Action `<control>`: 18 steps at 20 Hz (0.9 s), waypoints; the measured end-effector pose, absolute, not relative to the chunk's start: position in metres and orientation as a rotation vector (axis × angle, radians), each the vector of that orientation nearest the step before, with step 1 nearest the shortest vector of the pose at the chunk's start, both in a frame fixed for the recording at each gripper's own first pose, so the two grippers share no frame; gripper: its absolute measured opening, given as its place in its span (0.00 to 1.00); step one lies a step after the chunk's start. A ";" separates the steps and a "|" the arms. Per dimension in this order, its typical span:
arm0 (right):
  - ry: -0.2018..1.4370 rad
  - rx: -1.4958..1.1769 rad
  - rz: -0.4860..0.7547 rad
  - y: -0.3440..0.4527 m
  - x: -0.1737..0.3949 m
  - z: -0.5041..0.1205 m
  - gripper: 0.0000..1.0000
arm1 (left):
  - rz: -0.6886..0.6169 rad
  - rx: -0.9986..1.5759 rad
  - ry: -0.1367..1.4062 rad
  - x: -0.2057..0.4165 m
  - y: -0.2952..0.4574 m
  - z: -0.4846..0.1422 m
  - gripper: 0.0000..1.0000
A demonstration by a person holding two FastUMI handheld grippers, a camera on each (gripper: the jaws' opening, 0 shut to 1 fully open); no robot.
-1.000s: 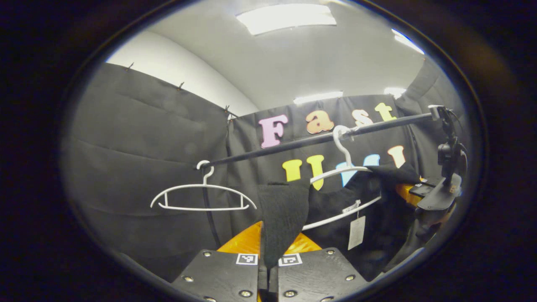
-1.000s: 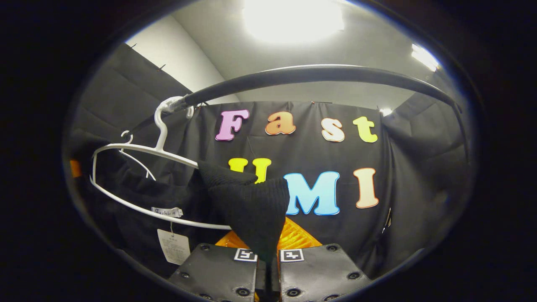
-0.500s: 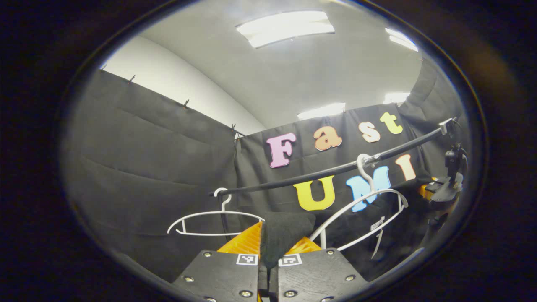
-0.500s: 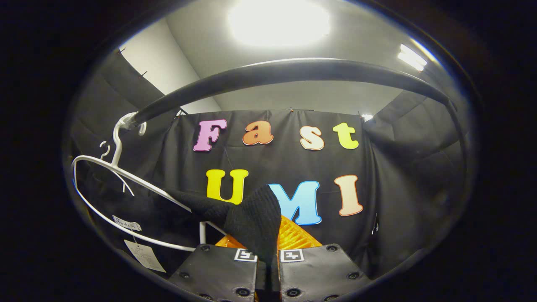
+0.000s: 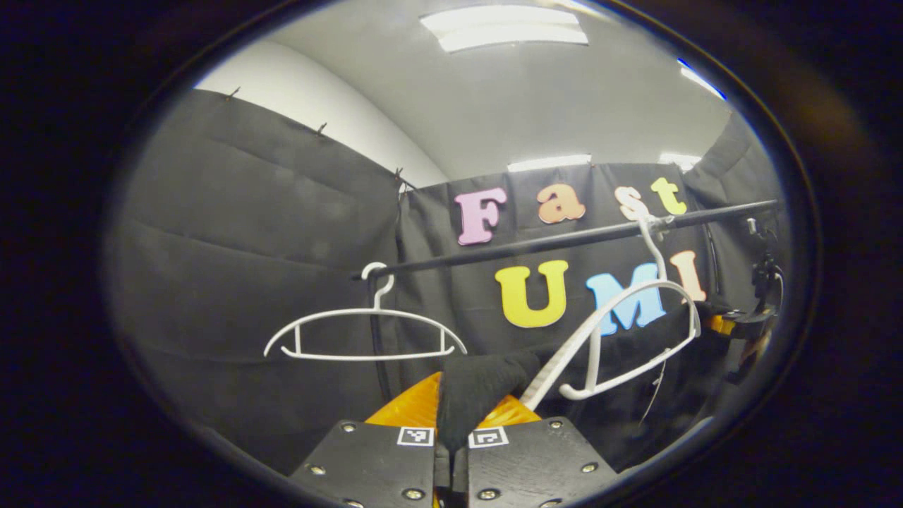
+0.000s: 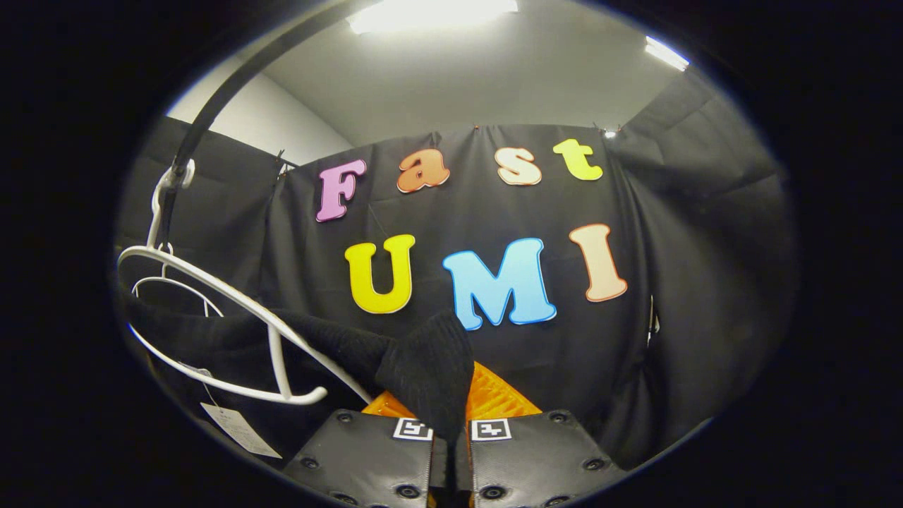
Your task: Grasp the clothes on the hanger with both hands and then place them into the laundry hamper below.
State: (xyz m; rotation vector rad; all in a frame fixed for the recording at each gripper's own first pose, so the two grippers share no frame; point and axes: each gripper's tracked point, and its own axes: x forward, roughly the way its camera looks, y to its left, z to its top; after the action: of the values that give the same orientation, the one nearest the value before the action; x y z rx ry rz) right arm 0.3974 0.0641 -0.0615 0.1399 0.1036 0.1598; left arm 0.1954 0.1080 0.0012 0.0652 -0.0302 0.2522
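The black knitted garment point(image 5: 474, 384) sits low at centre in the left gripper view, one fold pinched between the pressed-together jaws of the left gripper point(image 5: 451, 451). In the right gripper view another fold point(image 6: 430, 370) is pinched the same way by the right gripper point(image 6: 451, 451), with a paper tag point(image 6: 240, 430) at lower left. The white plastic hanger point(image 5: 621, 339) tilts at right, seemingly mostly bare. A second, bare white hanger point(image 5: 363, 335) hangs from the black rail point(image 5: 564, 240) left of centre.
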 end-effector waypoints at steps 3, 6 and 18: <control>0.158 0.119 0.159 0.064 0.394 -0.089 0.07 | 0.244 0.087 0.028 0.194 0.101 -0.031 0.02; 0.189 0.081 0.154 0.058 0.380 -0.110 0.06 | 0.234 0.135 0.072 0.192 0.095 -0.054 0.02; 0.295 -0.016 0.194 0.061 0.287 -0.163 0.07 | 0.131 0.116 0.181 0.162 0.047 -0.128 0.03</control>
State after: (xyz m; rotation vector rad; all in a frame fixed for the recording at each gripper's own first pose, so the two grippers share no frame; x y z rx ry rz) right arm 0.2871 0.0610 -0.1631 -0.0162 0.2952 0.1939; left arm 0.1619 0.0470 -0.1283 0.1159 0.1809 0.1314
